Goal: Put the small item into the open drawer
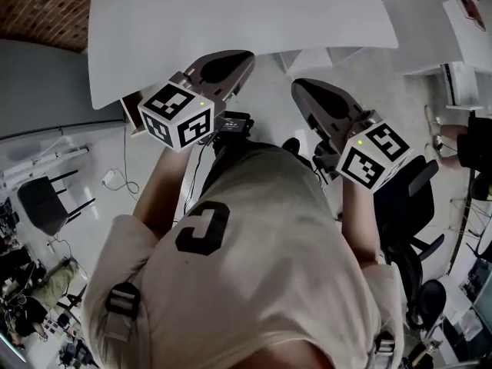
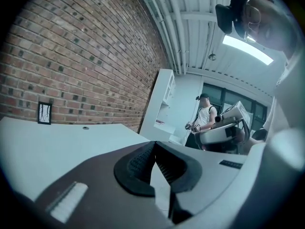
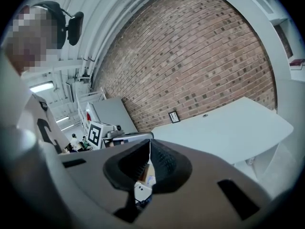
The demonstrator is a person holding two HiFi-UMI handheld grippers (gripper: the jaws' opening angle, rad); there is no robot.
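I see no small item and no drawer in any view. In the head view my left gripper (image 1: 231, 61) and right gripper (image 1: 307, 91) are held side by side at chest height, both pointing toward a white table (image 1: 231, 21). The left gripper's black pads (image 2: 138, 163) meet at their tips with nothing between them. In the right gripper view the right gripper (image 3: 149, 143) has its jaws closed tip to tip, also empty. The left gripper's marker cube (image 3: 95, 133) shows to the left in the right gripper view.
A brick wall (image 2: 86, 56) runs behind the table (image 2: 57, 147). A white shelf unit (image 2: 162, 104) stands at the wall's end, with another person (image 2: 206, 116) beyond it. A second white table (image 1: 430, 21) is at the right. Black chairs (image 1: 46, 202) stand on the floor.
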